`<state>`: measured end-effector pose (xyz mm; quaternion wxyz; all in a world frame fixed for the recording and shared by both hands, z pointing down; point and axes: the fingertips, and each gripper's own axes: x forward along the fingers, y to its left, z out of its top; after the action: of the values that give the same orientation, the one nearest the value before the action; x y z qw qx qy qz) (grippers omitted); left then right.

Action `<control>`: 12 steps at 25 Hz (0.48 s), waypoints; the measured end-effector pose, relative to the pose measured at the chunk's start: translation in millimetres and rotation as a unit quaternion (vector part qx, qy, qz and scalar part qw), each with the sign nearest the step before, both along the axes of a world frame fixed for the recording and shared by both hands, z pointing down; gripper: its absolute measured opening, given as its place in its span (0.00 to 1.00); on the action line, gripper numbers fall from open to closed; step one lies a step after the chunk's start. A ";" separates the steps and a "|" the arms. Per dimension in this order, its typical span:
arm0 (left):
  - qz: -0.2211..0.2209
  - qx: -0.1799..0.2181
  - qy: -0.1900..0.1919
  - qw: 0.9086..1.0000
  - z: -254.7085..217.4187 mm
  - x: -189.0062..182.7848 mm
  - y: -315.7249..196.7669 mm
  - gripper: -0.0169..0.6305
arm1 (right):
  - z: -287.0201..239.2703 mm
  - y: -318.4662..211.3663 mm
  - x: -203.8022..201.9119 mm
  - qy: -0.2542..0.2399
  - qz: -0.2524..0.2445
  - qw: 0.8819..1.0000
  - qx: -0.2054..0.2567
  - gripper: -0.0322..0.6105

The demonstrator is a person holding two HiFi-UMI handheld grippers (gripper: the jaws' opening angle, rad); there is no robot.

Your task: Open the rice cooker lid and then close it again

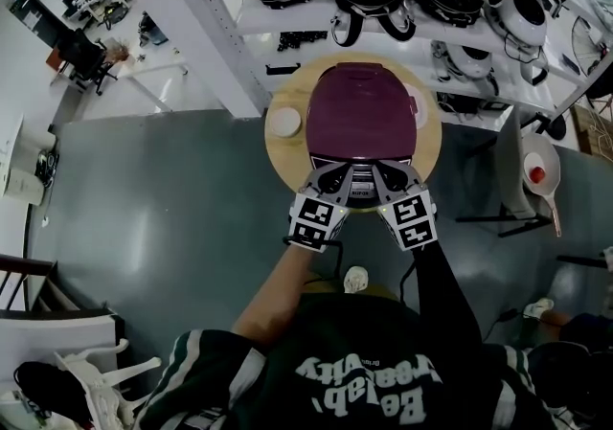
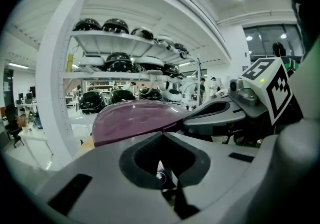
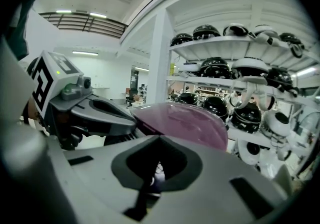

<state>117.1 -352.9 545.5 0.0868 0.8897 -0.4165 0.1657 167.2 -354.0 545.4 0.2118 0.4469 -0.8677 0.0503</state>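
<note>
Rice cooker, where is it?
In the head view, the rice cooker sits top centre on the round table, a white round object left of it.

shirt: white print, upside down, not legible | rice cooker front label: too small

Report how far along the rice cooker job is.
Done: nothing that shows. The rice cooker lid lies flat and shut, so it is either not yet opened or already closed again; one moment can't settle which.
In hand: the left gripper and right gripper, jaws together, sit at its front edge.
Left: probably lifting the lid, then closing it.
</note>
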 end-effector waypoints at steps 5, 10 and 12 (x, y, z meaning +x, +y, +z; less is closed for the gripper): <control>-0.002 -0.003 0.008 1.000 -0.1 0.0 -1.0 0.02 | -0.9 0.4 0.9 -0.002 0.002 1.000 0.000 0.05; -0.001 -0.008 0.017 1.000 1.2 -1.4 0.4 0.02 | 0.8 0.8 0.6 0.004 0.003 1.000 0.006 0.05; -0.001 -0.008 0.018 1.000 0.9 -2.2 1.0 0.02 | 1.2 1.4 -0.4 0.001 0.005 1.000 0.004 0.06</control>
<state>114.9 -351.8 546.4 0.1013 0.8914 -0.4144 0.1531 166.8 -352.5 546.6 0.2105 0.4520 -0.8655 0.0477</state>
